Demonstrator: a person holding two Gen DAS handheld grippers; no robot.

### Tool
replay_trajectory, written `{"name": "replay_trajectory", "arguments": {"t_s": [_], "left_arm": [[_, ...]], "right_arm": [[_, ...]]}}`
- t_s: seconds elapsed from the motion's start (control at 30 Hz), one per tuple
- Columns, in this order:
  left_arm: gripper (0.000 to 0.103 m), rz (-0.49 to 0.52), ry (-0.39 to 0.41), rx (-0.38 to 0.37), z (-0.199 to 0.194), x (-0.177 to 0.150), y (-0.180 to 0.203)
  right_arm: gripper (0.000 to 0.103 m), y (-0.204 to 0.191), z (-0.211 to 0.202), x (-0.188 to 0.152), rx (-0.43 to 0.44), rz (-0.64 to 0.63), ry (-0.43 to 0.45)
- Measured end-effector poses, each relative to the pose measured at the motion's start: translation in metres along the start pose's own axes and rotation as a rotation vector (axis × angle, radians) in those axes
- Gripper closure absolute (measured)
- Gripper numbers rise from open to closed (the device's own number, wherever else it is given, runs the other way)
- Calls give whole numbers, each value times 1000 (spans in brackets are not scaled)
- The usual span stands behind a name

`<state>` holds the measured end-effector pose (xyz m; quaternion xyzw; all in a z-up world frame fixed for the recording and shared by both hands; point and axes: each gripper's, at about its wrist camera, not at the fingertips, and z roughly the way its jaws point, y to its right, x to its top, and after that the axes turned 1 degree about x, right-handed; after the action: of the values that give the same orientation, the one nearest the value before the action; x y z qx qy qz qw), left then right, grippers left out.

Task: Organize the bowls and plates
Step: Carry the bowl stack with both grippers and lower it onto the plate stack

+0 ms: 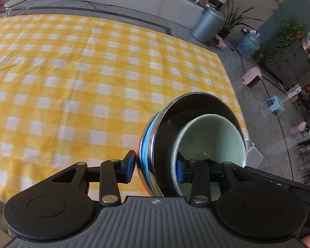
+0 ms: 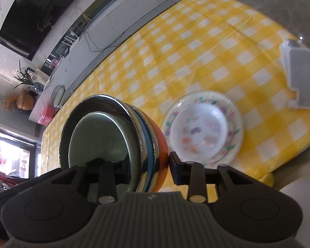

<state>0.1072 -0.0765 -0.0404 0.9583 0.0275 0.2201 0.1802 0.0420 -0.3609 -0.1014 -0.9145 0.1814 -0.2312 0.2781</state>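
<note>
Both grippers hold one nested stack of bowls above the yellow checked table. The stack has a steel bowl (image 1: 196, 111) with a pale green bowl (image 1: 212, 136) inside it, and blue and orange bowls beneath. My left gripper (image 1: 156, 168) is shut on the stack's rim, one finger outside and one inside. In the right wrist view my right gripper (image 2: 142, 167) is shut on the opposite rim of the same stack (image 2: 113, 132). A white bowl (image 2: 198, 132) sits on a floral plate (image 2: 235, 128) on the table to the right of the stack.
The tablecloth (image 1: 72, 78) stretches far left and ahead. A grey flat object (image 2: 301, 72) lies near the table's right edge. Beyond the edge are a bin (image 1: 208, 24), plants, a pink heater and a small stool on the floor.
</note>
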Motion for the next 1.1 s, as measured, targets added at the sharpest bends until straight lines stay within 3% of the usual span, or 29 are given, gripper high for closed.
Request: {"name": "replay_trajectory", "arguments": {"t_s": [0.37,0.73,1.1], "left_arm": [[60,29,-47,-13,45,9,34],[60,-8,-116,-10,76,10,30],[60,-24,-128,-18,83,9,28]], "right_arm": [[69,42,-5,36,-49,29,17],[69,62,22,52,-87,49,-54],[69,71,31,51,-94,78,-78]]}}
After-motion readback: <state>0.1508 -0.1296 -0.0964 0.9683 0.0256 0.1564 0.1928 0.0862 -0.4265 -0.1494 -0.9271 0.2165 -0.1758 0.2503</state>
